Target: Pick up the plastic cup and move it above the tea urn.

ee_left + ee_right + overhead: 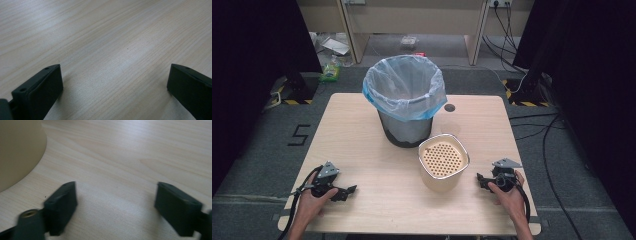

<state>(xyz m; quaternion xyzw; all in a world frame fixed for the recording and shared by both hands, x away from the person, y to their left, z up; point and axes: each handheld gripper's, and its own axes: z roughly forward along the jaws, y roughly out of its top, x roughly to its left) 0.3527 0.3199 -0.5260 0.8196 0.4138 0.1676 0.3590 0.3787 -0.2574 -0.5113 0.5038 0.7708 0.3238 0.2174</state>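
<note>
Flanking one bin, one perforated container.

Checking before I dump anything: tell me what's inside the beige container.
Inside the beige container, a perforated insert dotted with round holes sits just below the rim. Whatever lies beneath it is covered.

The high view looks forward and down on the whole table from its six o'clock side. The left gripper view sits close above the wood, looking along the top. The right gripper view is as close, catching the beige pot at ten o'clock. All share the tabletop.
</note>
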